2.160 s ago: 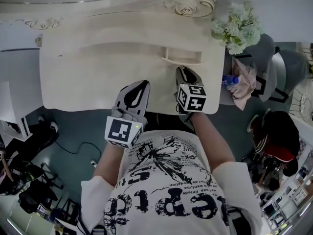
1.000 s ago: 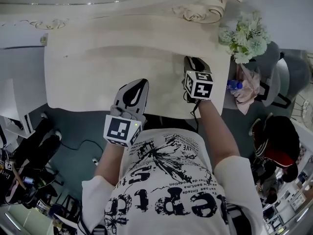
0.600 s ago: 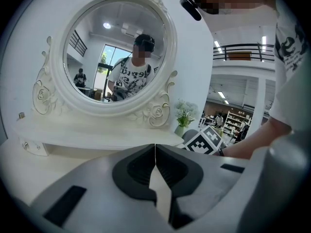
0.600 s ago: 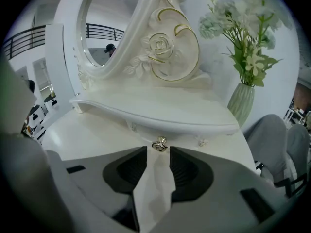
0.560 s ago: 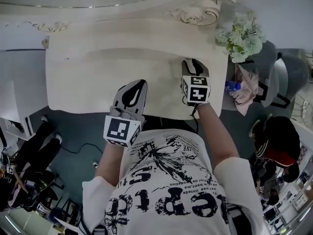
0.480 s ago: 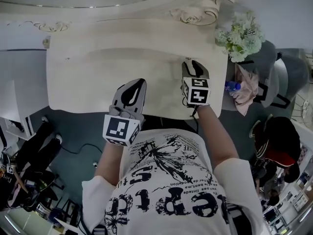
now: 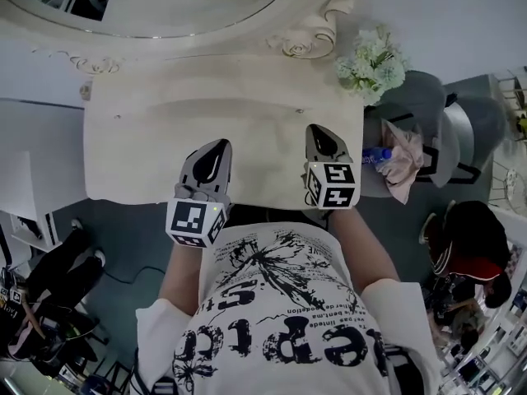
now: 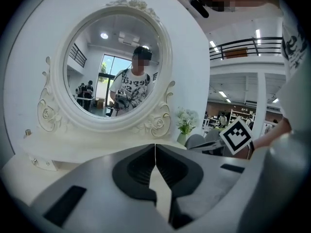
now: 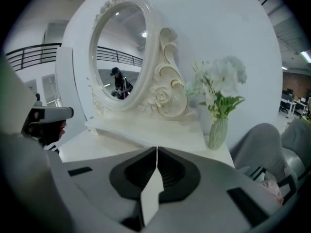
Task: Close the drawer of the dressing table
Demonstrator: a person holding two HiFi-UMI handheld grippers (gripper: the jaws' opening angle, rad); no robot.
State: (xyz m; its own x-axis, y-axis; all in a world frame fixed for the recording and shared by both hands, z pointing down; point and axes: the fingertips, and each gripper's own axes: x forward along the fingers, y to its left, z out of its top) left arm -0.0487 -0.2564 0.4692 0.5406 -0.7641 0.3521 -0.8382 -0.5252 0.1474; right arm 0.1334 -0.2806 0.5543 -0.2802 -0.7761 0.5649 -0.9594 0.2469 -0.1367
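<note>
The cream dressing table (image 7: 165, 138) fills the upper middle of the head view. No drawer sticks out past its front edge; the drawer front is hidden under the top. My left gripper (image 7: 217, 146) hovers over the table's front middle with its jaws shut and empty (image 8: 155, 148). Further right, my right gripper (image 7: 317, 131) hangs above the front right part of the top, also shut on nothing (image 9: 157, 152). Both point toward the oval mirror (image 8: 114, 67). Neither touches the table.
A vase of pale flowers (image 7: 370, 62) stands at the table's back right corner (image 9: 218, 101). To the right is a grey chair (image 7: 428, 130) with a pink cloth and a bottle. Dark bags lie on the floor at left (image 7: 49, 278) and right (image 7: 465, 237).
The drawer stood open in the oldest frame and no longer shows. Both grippers have lifted and drawn back toward the person, the right one more.
</note>
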